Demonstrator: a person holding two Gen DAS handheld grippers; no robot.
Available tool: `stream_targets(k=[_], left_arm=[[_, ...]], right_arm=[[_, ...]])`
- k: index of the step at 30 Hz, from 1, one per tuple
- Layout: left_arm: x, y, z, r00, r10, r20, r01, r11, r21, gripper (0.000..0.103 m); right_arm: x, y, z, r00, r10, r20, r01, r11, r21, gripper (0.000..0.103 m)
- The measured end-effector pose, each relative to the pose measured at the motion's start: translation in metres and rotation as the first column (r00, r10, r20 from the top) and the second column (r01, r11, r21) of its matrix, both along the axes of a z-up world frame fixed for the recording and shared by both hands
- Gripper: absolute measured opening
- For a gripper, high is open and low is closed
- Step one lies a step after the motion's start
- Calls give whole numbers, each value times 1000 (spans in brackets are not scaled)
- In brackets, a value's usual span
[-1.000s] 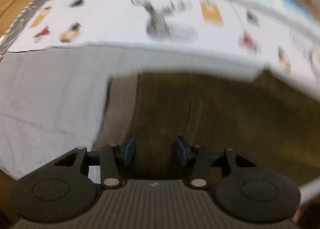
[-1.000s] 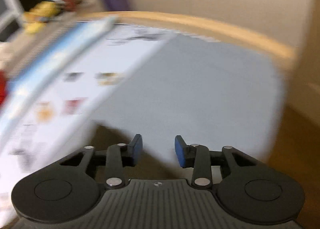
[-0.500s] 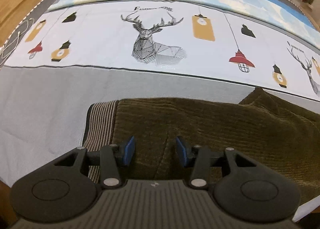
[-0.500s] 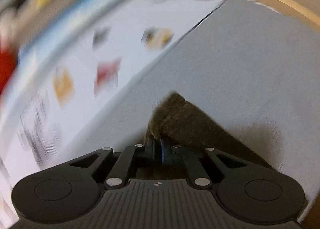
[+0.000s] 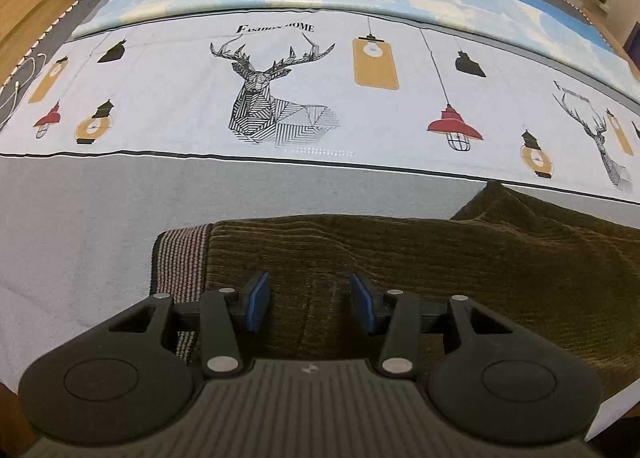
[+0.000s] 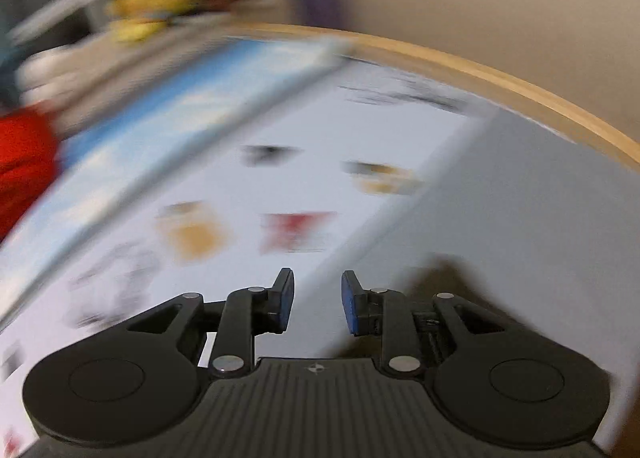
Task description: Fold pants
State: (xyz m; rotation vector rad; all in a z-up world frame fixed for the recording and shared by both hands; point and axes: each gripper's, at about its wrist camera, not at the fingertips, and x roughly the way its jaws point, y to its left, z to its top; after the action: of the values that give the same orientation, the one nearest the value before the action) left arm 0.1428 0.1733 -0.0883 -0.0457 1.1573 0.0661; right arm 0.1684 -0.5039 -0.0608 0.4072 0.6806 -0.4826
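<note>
The left gripper [image 5: 306, 300] has its two blue-padded fingers [image 5: 256, 302] spread apart, released, just above one pair of olive-brown corduroy pants [image 5: 400, 258]. The pants lie on the bed [image 5: 100, 218], with a striped waistband [image 5: 180, 258] to the left of the fingers. Beyond lies a printed sheet with two deer heads [image 5: 272, 98]. The right gripper [image 6: 316, 300] is released too, holding nothing; its view is blurred, with a dark patch at its right side.
</note>
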Motion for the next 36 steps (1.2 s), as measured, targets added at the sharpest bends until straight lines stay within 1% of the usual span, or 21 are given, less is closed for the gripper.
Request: stream_targets(k=[1, 2, 3, 5, 6, 7, 11, 13, 15, 19, 21, 22, 23, 24, 27, 30, 31, 32, 33, 34, 36], left_arm=[[0, -2, 1, 1000, -1, 3, 1, 1000, -4, 50], [1, -3, 2, 1000, -2, 6, 2, 1000, -9, 50], [1, -5, 2, 1000, -3, 7, 3, 1000, -13, 50], [3, -9, 3, 1000, -6, 9, 6, 1000, -19, 50], [3, -11, 3, 1000, -8, 8, 8, 1000, -21, 50], [4, -13, 2, 1000, -10, 7, 10, 1000, -23, 50], [6, -19, 3, 1000, -15, 10, 15, 999, -33, 50], [7, -20, 3, 1000, -18, 10, 18, 999, -35, 50], [8, -21, 3, 1000, -22, 7, 22, 999, -33, 50], [10, -18, 1, 1000, -26, 1, 26, 999, -35, 50], [11, -16, 1, 1000, -26, -1, 26, 999, -35, 50], [11, -14, 0, 1000, -26, -1, 26, 999, -36, 50], [11, -13, 0, 1000, -25, -1, 25, 999, -36, 50], [11, -12, 0, 1000, -24, -2, 24, 999, -36, 50], [12, -9, -1, 1000, -18, -6, 18, 999, -35, 50], [13, -8, -1, 1000, -17, -7, 17, 999, -33, 50], [13, -8, -1, 1000, -16, -7, 16, 999, -33, 50], [13, -9, -1, 1000, -15, -7, 15, 999, -34, 50], [14, -10, 0, 1000, -15, -7, 15, 999, -34, 50], [14, -12, 0, 1000, -17, -6, 17, 999, -36, 50], [15, -17, 2, 1000, -24, 0, 24, 999, -40, 50]], right_arm=[[10, 24, 2, 992, 125, 28, -125, 992, 18, 28], [19, 47, 3, 970, 236, 51, -237, 971, 30, 28], [27, 73, 3, 935, 347, 70, -350, 936, 34, 28], [42, 128, 1, 839, 536, 89, -541, 840, 38, 28], [48, 153, -2, 784, 615, 89, -620, 783, 49, 28], [53, 184, -7, 712, 697, 84, -702, 710, 62, 28], [60, 280, -28, 483, 875, 37, -872, 477, 111, 28], [65, 317, -45, 413, 911, -8, -903, 410, 131, 28], [69, 343, -62, 370, 928, -46, -915, 372, 156, 28], [73, 382, -91, 325, 937, -128, -916, 345, 204, 30], [79, 392, -101, 314, 936, -158, -917, 342, 205, 30], [79, 392, -102, 316, 934, -166, -917, 346, 200, 30], [83, 393, -103, 320, 933, -162, -916, 349, 200, 24], [86, 393, -101, 321, 937, -139, -916, 344, 206, 9], [94, 399, -87, 329, 941, -80, -926, 338, 168, 8], [98, 406, -90, 346, 934, -86, -924, 355, 139, 8], [99, 406, -95, 354, 929, -105, -921, 366, 133, 9], [100, 405, -99, 375, 918, -128, -912, 390, 127, 10], [101, 404, -102, 400, 905, -145, -902, 417, 115, 28], [102, 401, -100, 428, 890, -157, -890, 445, 99, 41], [108, 387, -91, 513, 842, -166, -851, 524, 31, 40]])
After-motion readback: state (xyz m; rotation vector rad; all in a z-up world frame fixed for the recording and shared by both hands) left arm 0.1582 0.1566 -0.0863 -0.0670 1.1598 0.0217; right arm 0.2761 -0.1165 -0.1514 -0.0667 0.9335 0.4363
